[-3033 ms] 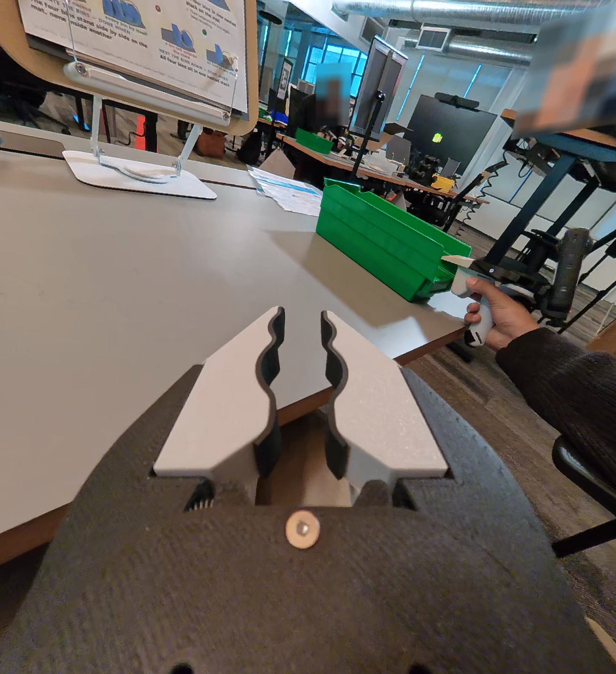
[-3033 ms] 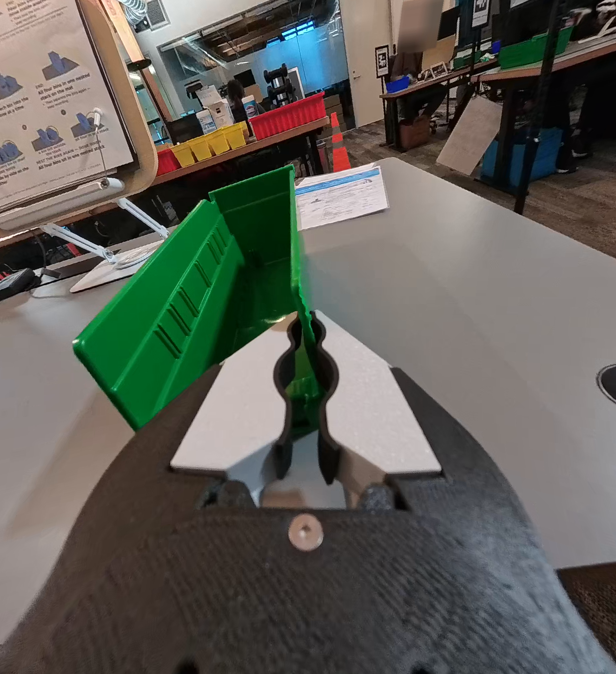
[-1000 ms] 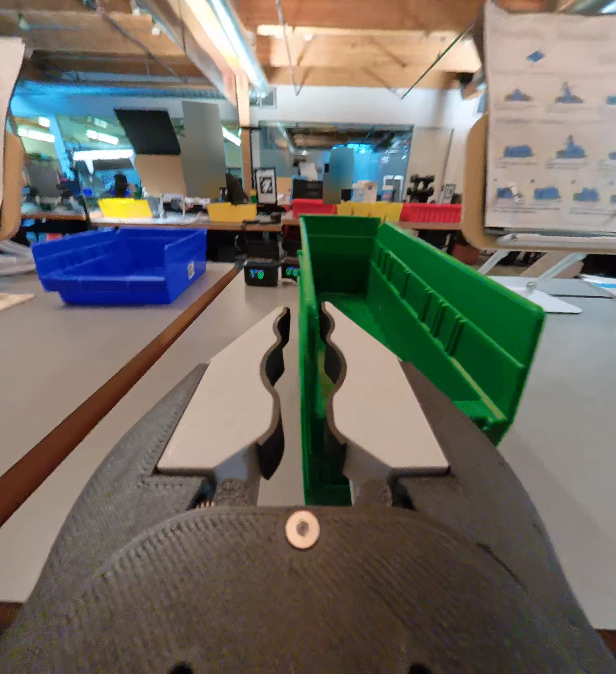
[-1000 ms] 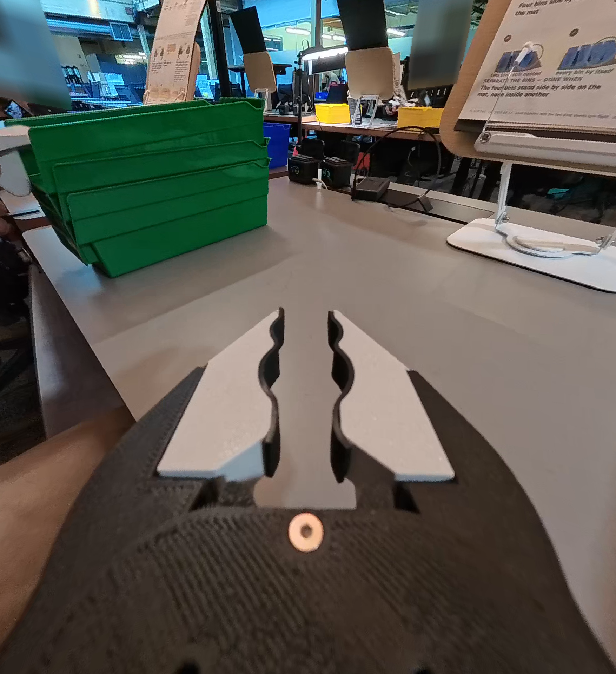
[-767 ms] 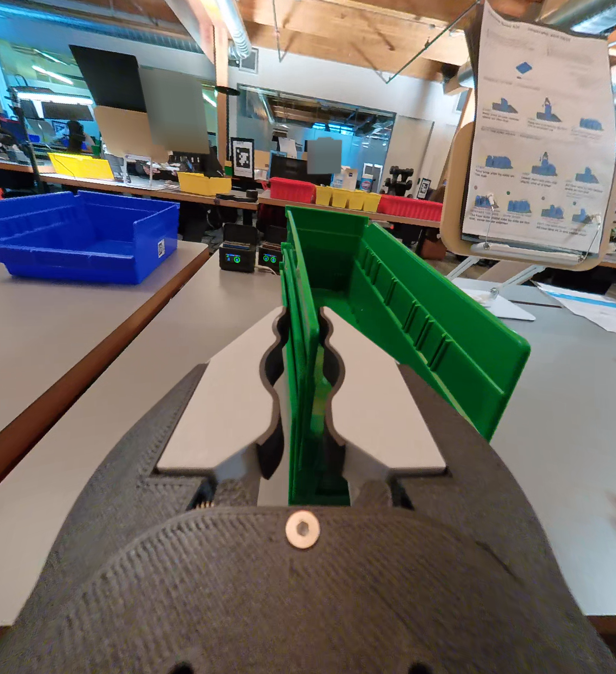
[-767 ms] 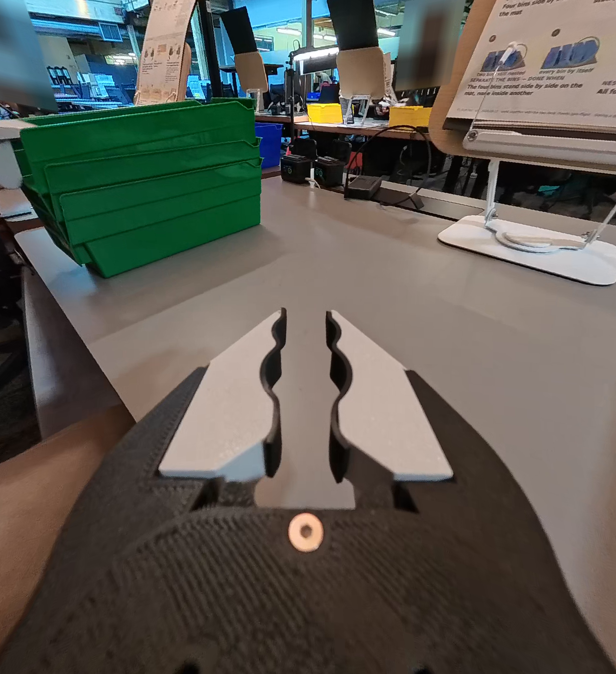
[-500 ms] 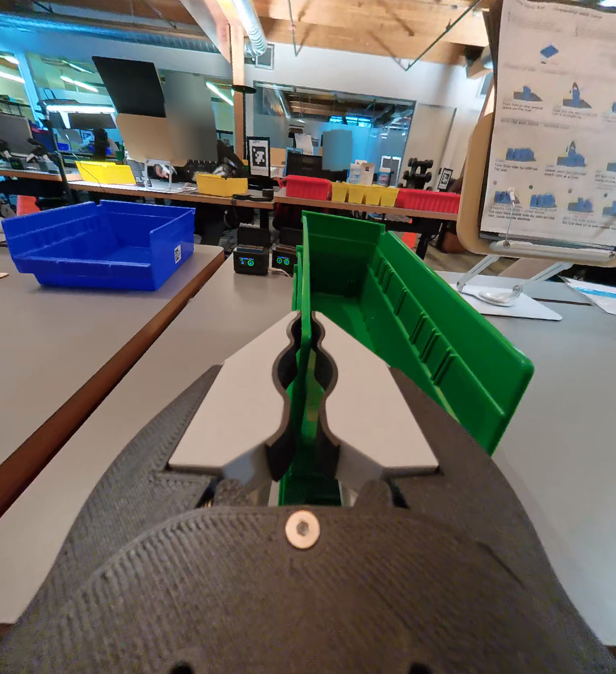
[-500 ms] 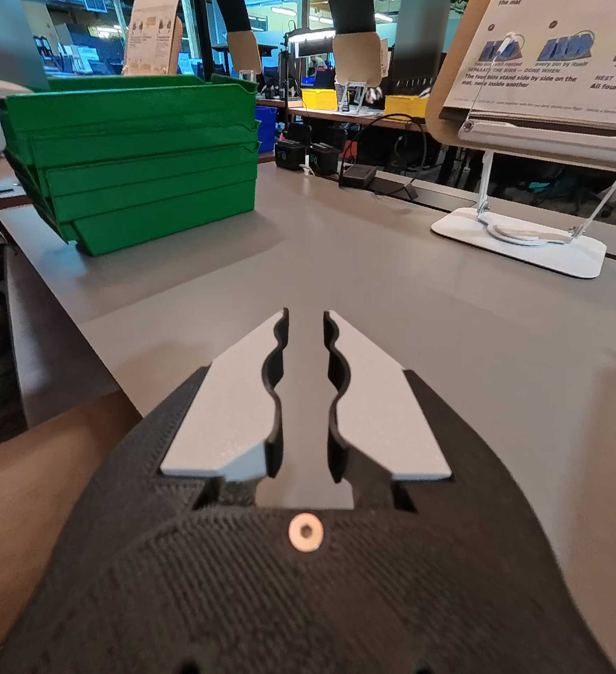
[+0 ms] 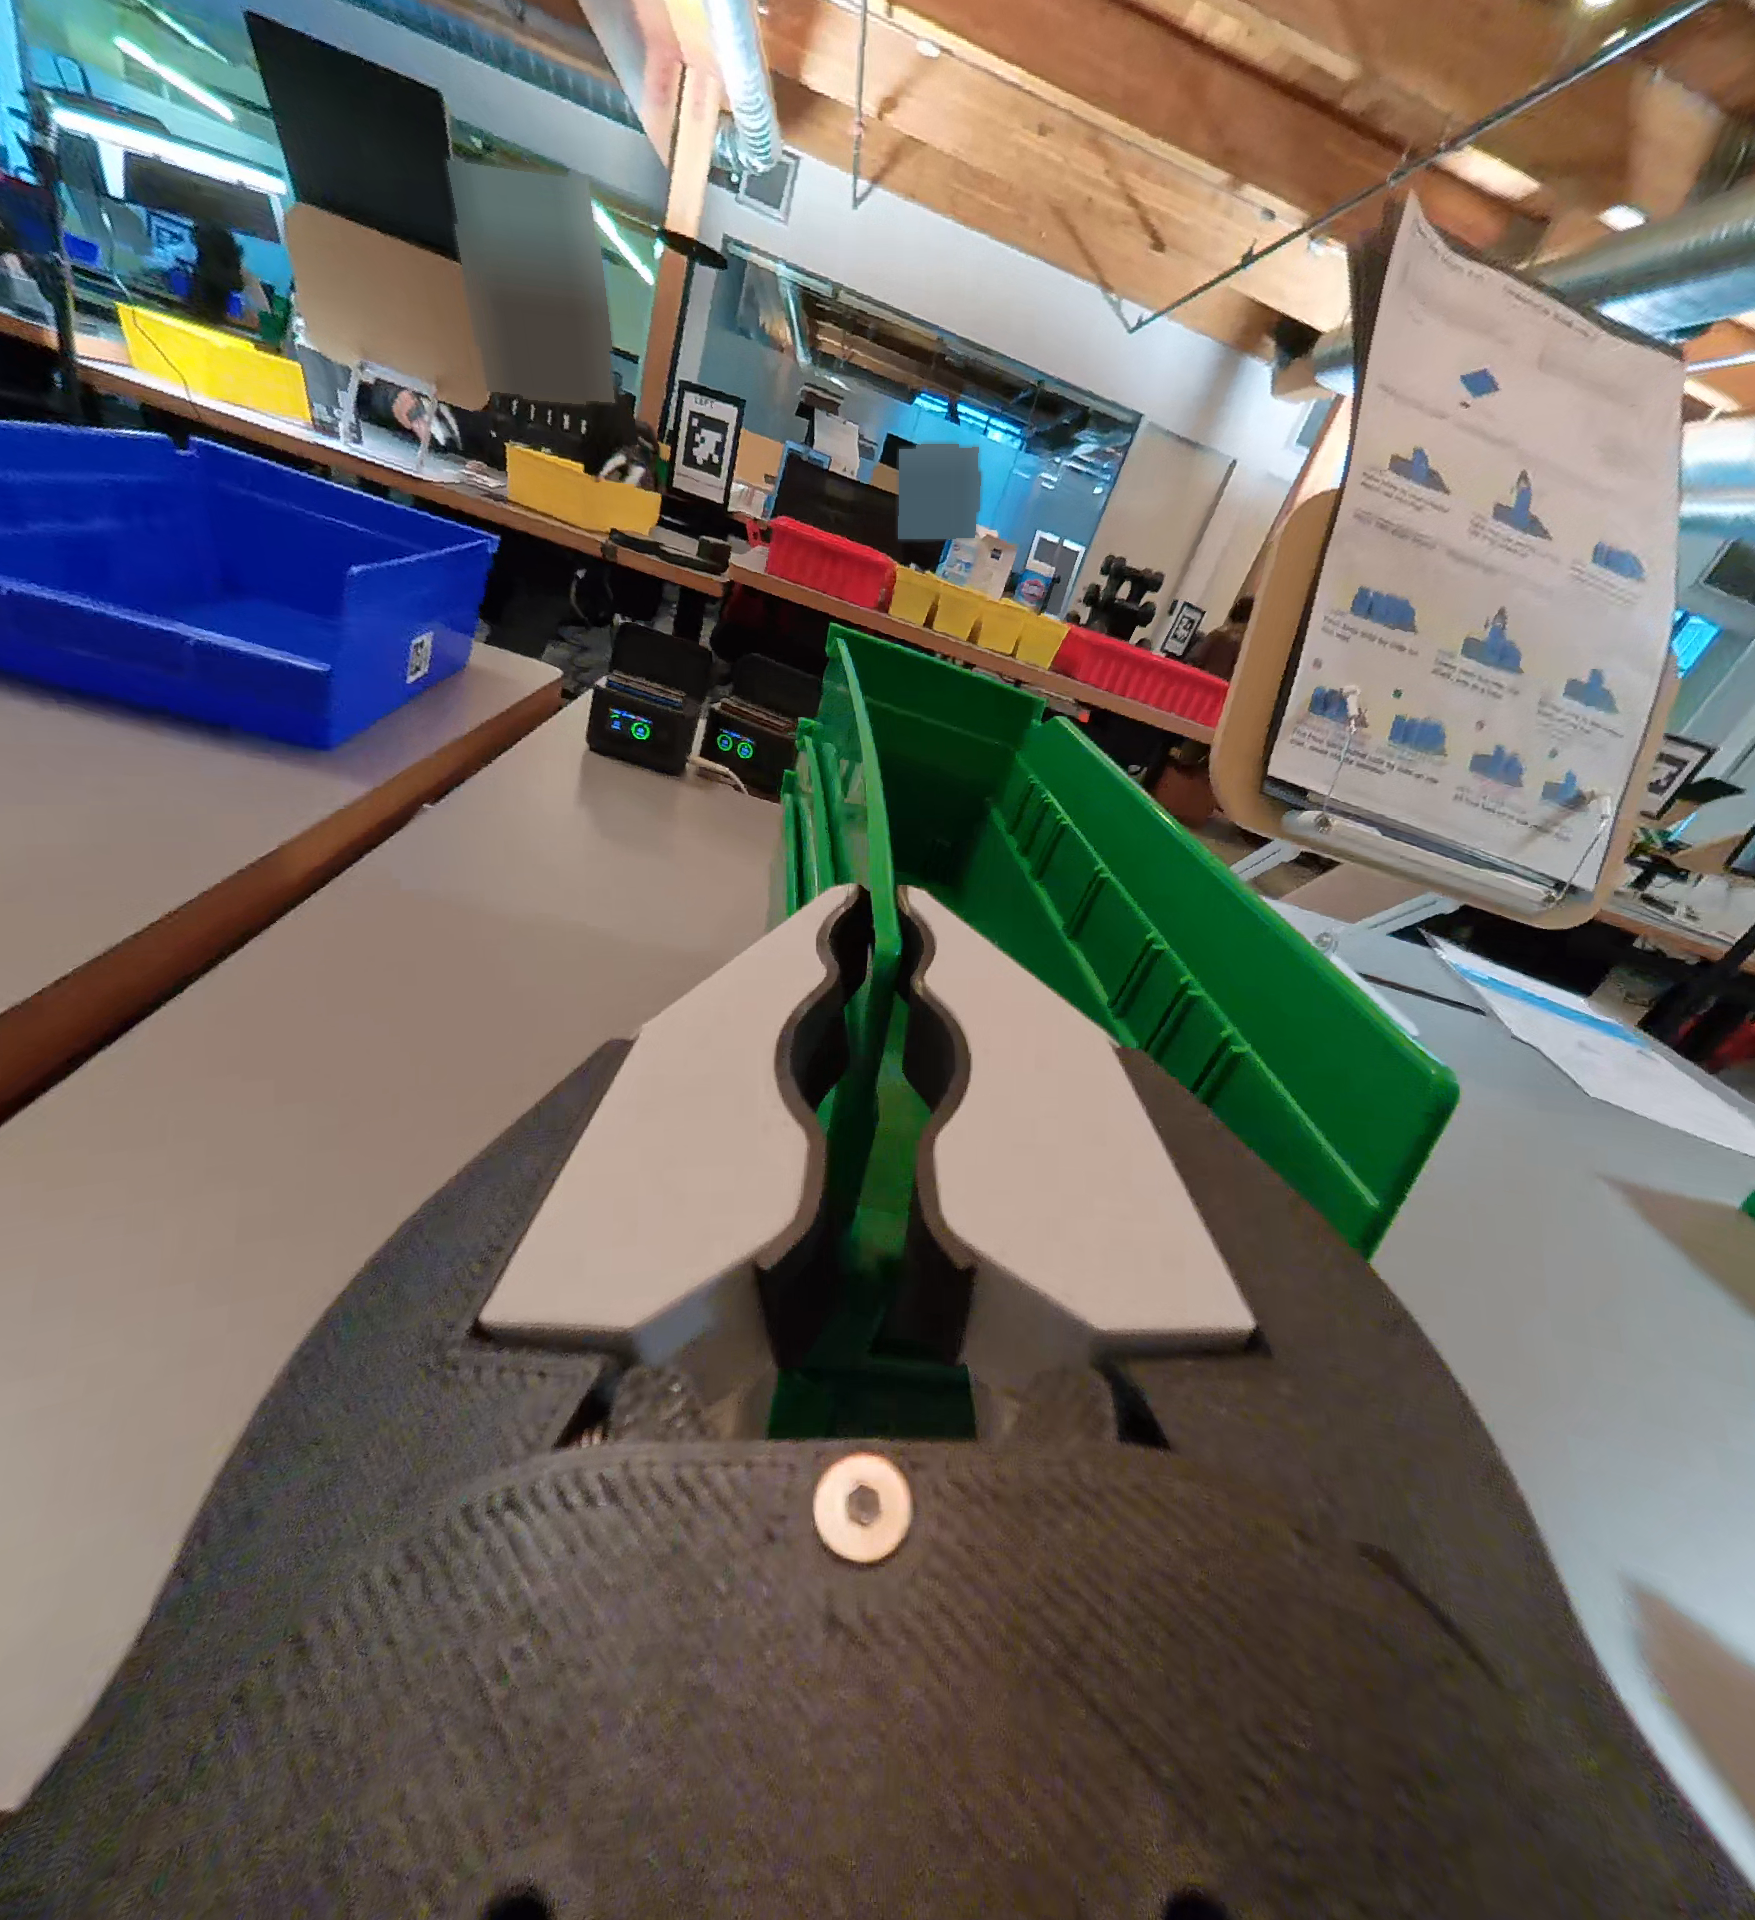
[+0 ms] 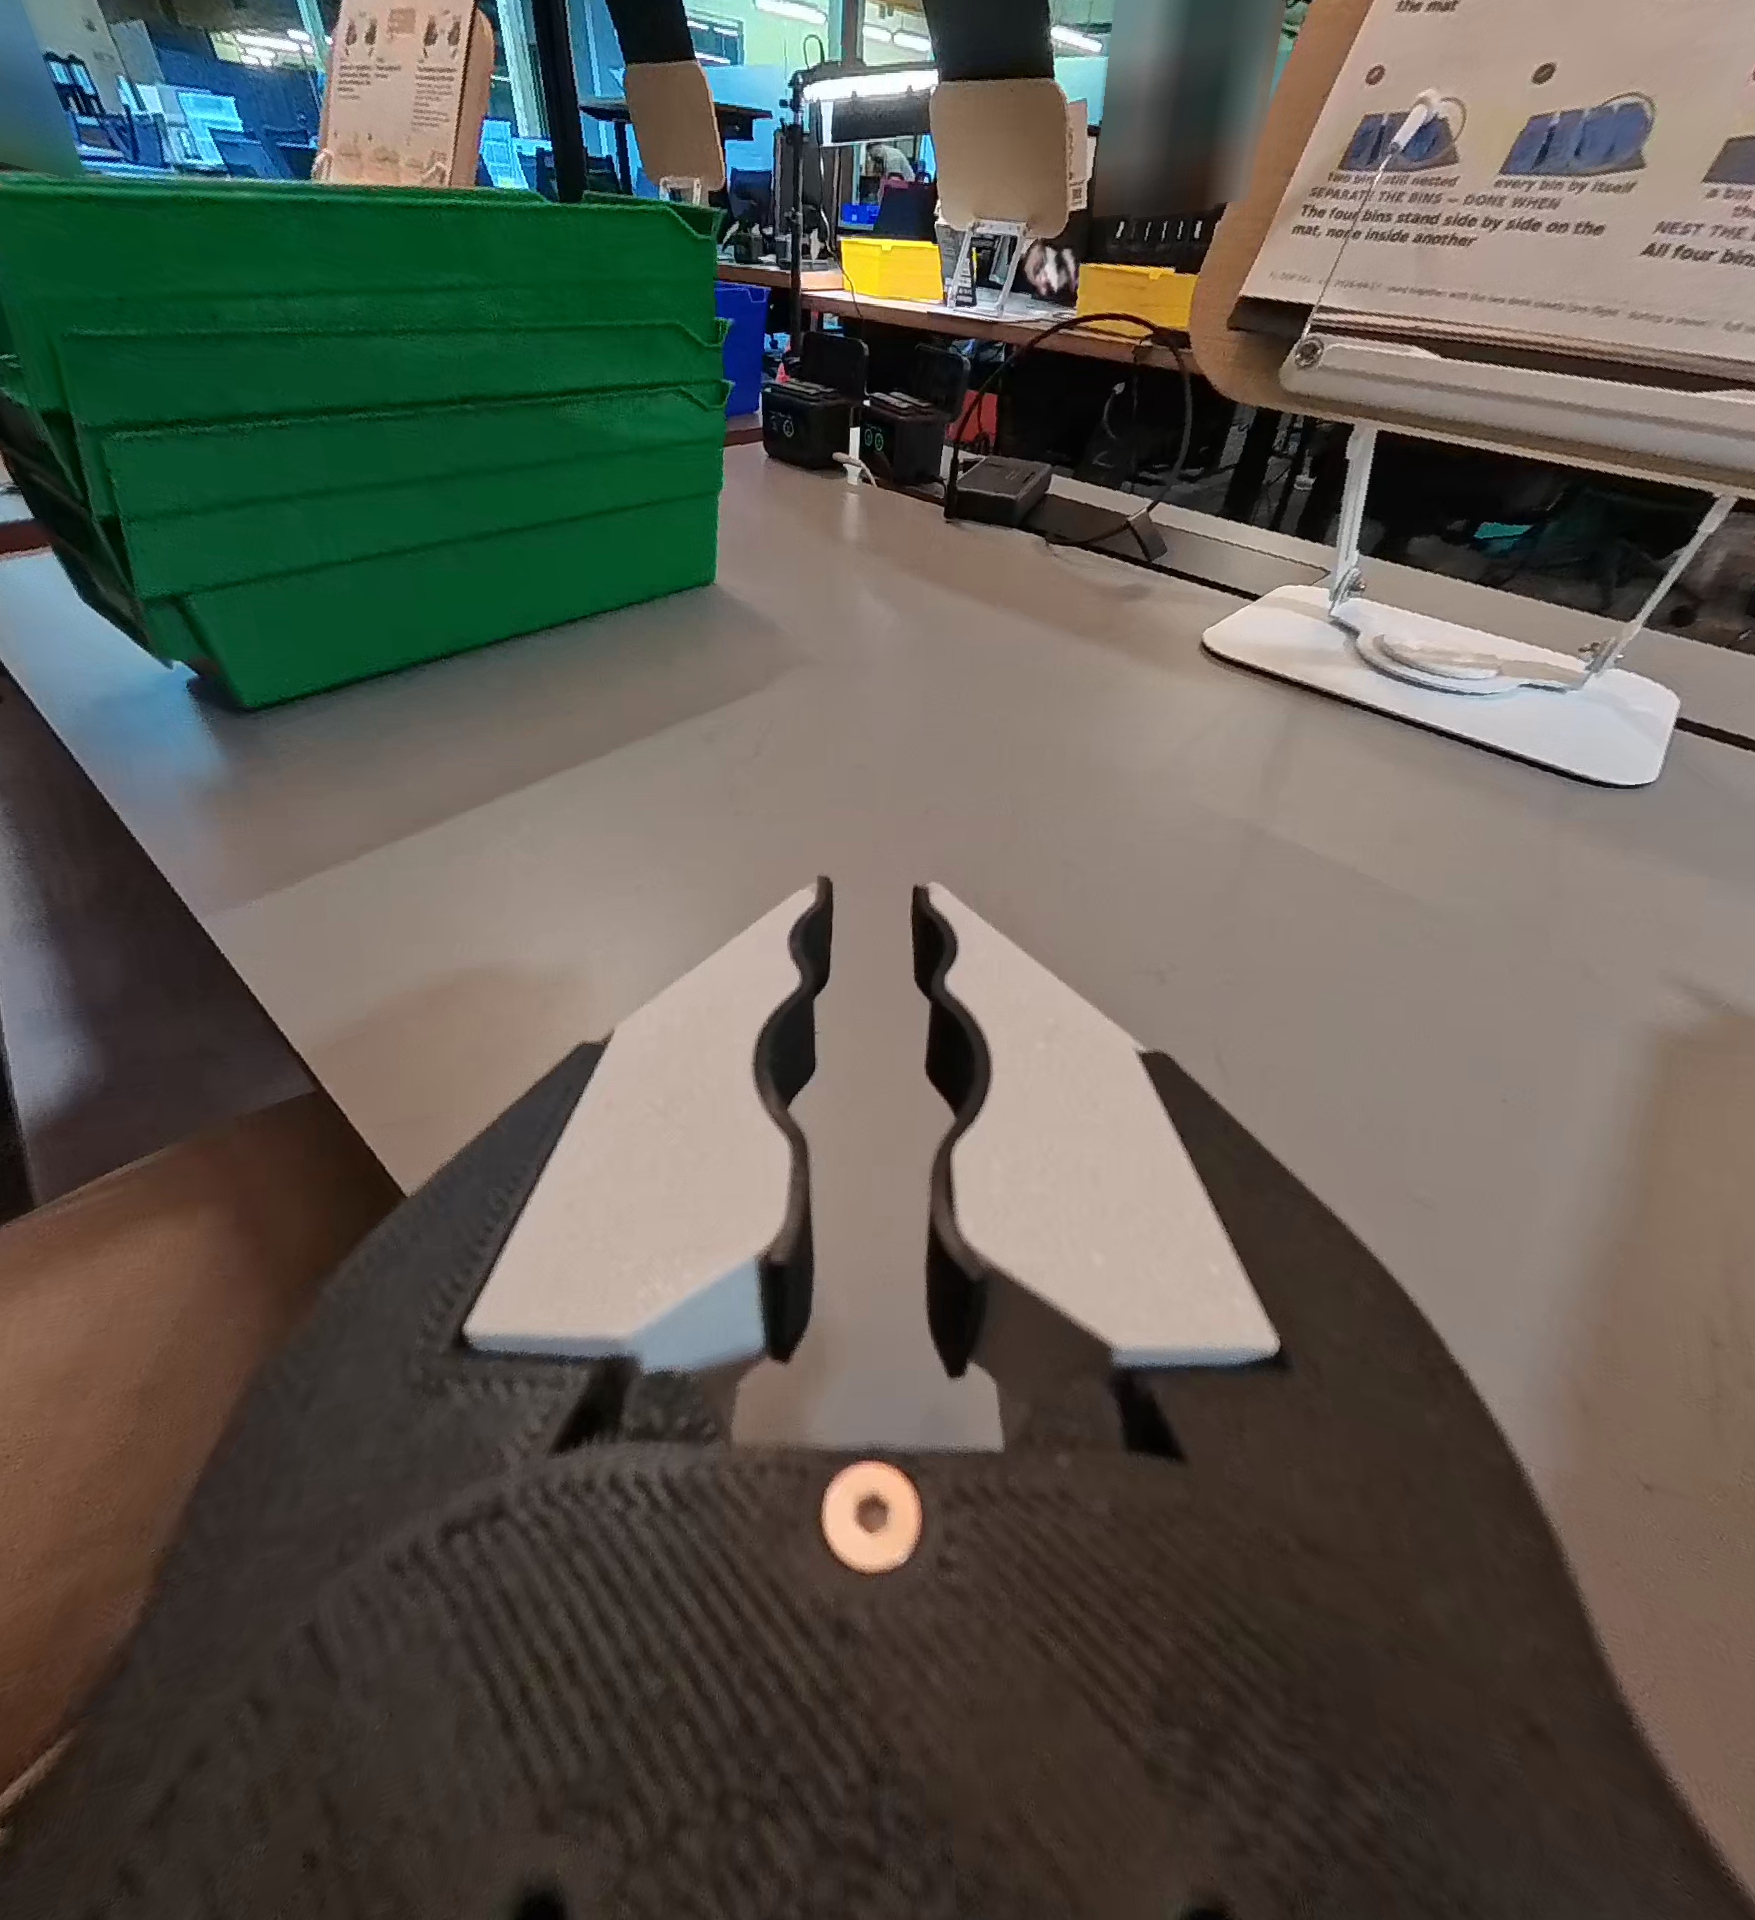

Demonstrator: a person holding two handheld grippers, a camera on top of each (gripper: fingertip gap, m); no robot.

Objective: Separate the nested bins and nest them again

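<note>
Four green bins (image 10: 405,436) are sitting nested at the near-left corner of the grey table (image 10: 1216,935), long axis running away from the left gripper (image 9: 873,914). It's clamping the top bin's (image 9: 1143,935) near side wall, which is running straight out between its fingers. Right gripper (image 10: 871,896) is hanging empty, fingers narrowly apart, well off to the stack's side, viewing it side-on. Left is clearly nearer, so the lift-out is probably its job; lower bins may drag along.
</note>
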